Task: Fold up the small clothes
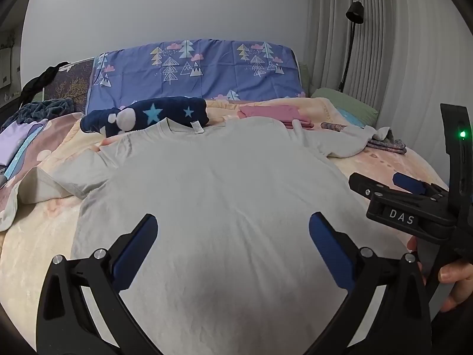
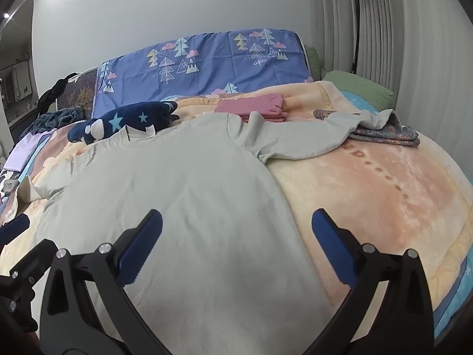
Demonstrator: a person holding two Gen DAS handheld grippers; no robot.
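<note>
both grippers (image 1: 233, 236) wide open — empty, above shirt (image 1: 212, 177)

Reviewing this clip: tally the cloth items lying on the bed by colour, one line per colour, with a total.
Pale grey long-sleeved shirt, spread flat: 1
Pink folded stack: 1
Navy star-print fleece item: 1
Grey-blue patterned folded cloth: 1
Lilac cloth at the left edge: 1
Dark teal crumpled fabric, far left: 1
Total: 6
</note>
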